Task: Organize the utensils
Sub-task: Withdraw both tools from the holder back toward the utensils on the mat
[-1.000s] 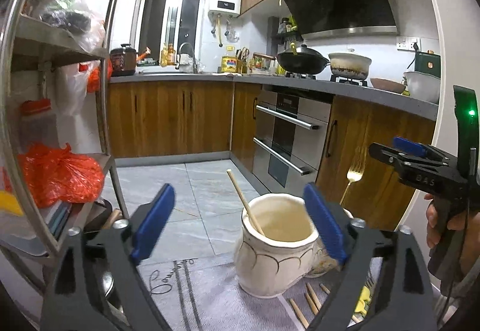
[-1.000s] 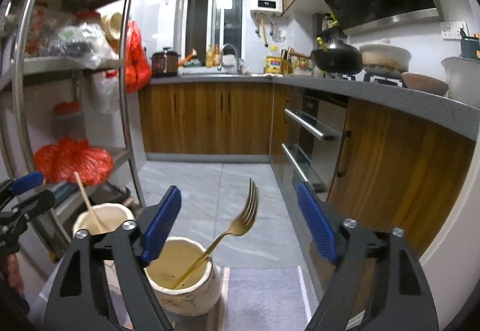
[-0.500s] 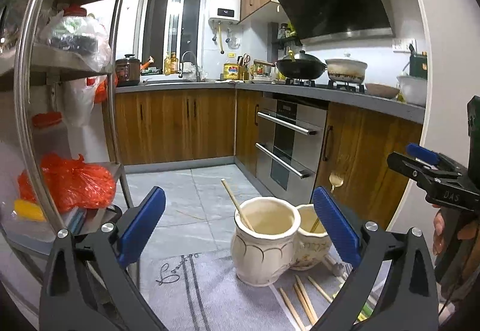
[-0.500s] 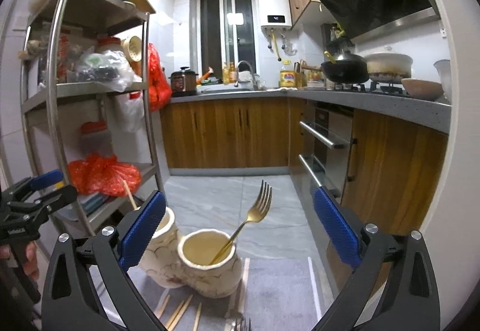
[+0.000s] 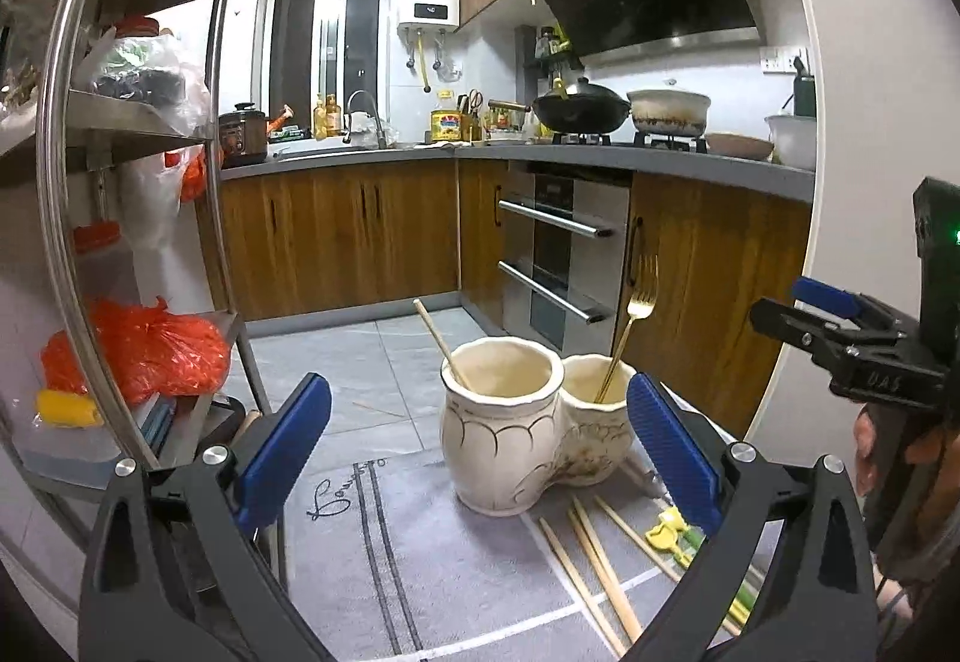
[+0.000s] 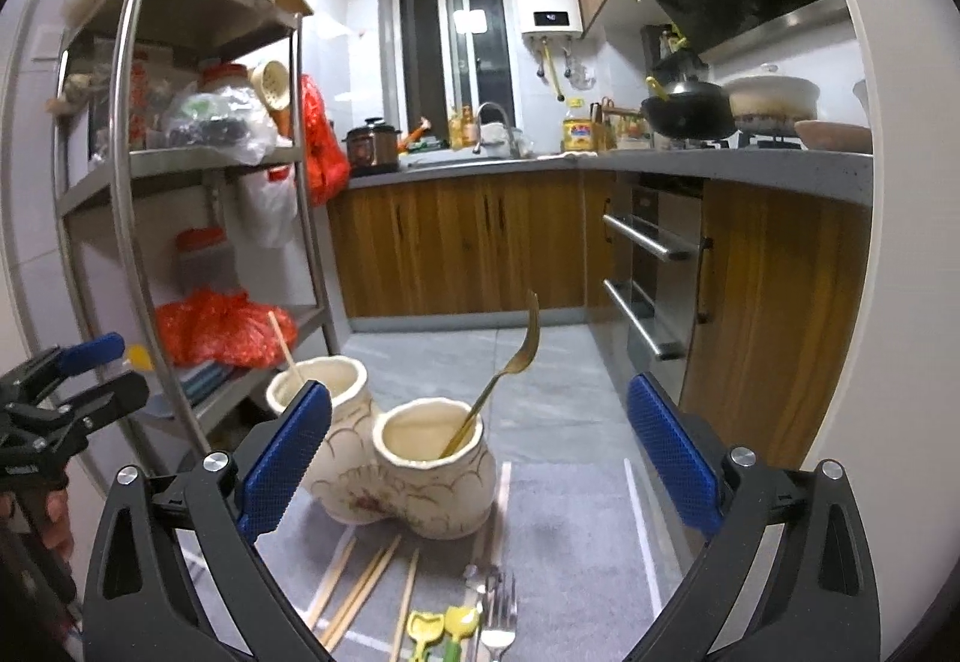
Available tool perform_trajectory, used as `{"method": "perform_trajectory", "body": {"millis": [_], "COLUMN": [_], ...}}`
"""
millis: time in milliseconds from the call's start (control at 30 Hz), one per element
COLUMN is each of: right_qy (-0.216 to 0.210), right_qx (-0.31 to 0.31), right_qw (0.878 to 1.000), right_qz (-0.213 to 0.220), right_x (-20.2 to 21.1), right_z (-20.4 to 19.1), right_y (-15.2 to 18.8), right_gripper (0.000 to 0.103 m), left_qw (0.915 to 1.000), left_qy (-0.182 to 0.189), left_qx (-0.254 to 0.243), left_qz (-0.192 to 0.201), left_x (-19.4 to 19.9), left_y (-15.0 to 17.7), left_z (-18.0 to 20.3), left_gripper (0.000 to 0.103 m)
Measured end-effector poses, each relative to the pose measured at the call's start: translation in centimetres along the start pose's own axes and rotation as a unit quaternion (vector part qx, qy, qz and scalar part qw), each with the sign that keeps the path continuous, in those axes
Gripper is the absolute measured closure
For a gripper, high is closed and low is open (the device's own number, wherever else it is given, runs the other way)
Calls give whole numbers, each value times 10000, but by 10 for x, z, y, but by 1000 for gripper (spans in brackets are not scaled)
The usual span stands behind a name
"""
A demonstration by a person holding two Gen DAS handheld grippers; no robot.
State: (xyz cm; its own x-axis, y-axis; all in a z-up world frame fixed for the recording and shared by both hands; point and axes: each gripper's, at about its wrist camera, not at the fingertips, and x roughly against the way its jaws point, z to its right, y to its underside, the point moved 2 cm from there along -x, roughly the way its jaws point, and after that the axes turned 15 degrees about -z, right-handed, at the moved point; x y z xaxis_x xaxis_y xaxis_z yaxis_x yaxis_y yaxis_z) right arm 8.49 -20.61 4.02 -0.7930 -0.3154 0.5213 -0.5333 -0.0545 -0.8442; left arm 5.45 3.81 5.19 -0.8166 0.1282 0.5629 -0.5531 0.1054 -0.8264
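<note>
Two cream ceramic pots stand side by side on a grey mat (image 5: 456, 560). The left pot (image 5: 501, 434) (image 6: 327, 410) holds one wooden chopstick (image 5: 441, 341). The right pot (image 5: 597, 437) (image 6: 435, 473) holds a gold fork (image 5: 630, 323) (image 6: 501, 377) leaning on its rim. Several loose chopsticks (image 5: 600, 566) (image 6: 360, 590), silver forks (image 6: 498, 611) and yellow-handled utensils (image 6: 438, 629) (image 5: 666, 533) lie on the mat in front of the pots. My left gripper (image 5: 477, 458) and my right gripper (image 6: 477, 461) are both open and empty, held back from the pots.
A steel shelf rack (image 5: 138, 218) with orange bags (image 5: 150, 350) stands to the left. Wooden cabinets (image 6: 462, 242) and an oven (image 5: 558, 260) run along the back and right. A grey tiled floor (image 5: 384, 362) lies beyond the mat.
Both grippers have pulled back and up from the pots. The gold fork now stands free in the right pot and has turned. The loose utensils on the mat came into view.
</note>
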Motion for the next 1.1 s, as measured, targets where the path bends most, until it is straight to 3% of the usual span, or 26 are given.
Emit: {"method": "perform_trajectory", "body": {"millis": [267,500,800,1100], "right_qy": [78,287,312,331], "right_qx": [257,335,379,309], "right_qw": [9993,9961,9880,9801], "right_qz": [-274,-760,-1465,-1935], "right_x": [6,-3,-25,-47], "right_z": [4,20,28,29], "right_y": [22,49,85,99], "right_gripper": [5,5,5,5], "left_qw": [9994,9953,9840,9702], "left_qy": [132,243,291,235], "left_qx": [42,-55,31,208], "left_qz": [-331,-930,-1755,-2404], "left_x": [-10,-30,-65,-101], "left_y": [17,51,94,108], "left_z": [-1,9,21,33], "left_gripper": [6,6,6,8]}}
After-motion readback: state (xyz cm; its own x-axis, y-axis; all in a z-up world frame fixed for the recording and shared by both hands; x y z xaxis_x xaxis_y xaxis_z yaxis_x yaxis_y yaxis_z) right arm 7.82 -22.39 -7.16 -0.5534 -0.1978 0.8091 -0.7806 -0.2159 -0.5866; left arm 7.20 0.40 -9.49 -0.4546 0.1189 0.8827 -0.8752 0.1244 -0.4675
